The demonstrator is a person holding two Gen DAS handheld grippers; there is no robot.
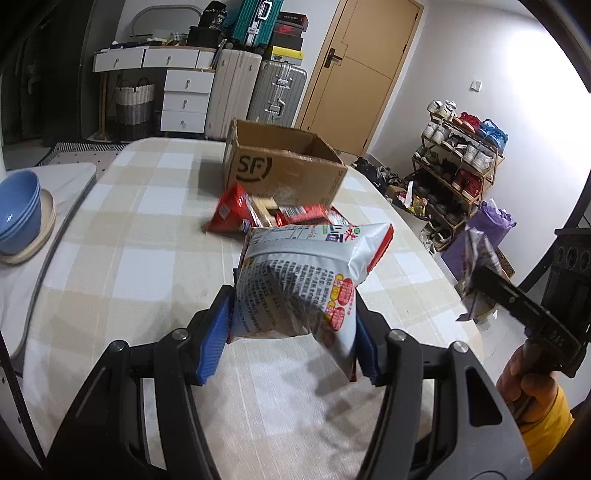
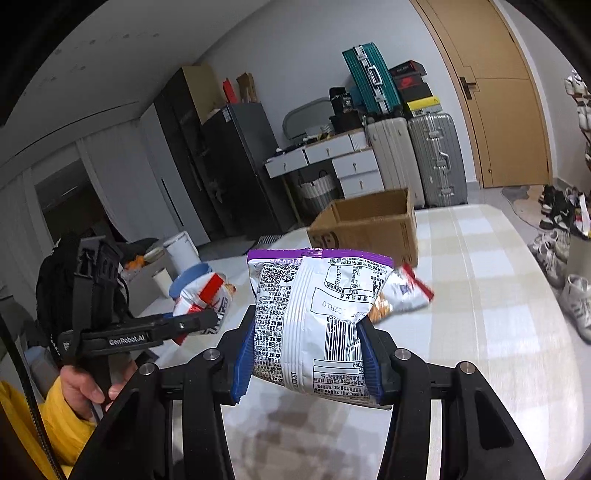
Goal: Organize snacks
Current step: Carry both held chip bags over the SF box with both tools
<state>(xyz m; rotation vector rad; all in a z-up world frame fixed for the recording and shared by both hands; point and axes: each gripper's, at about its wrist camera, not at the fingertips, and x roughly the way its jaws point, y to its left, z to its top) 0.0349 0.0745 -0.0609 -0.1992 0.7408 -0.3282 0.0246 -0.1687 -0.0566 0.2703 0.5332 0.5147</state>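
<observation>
Tools tilted down | left tool pinching red-edged bag | right tool pinching purple-topped bag

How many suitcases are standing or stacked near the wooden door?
3. A cream suitcase stands beside the white drawers, a silver suitcase stands next to it nearer the door, and a teal suitcase leans on top of them. Others may be hidden behind.

**A lived-in room at home**

Stacked suitcases stand beside a white chest of drawers and a wooden door. A crowded shoe rack lines the wall. A checked cloth covers the worktop.
</observation>
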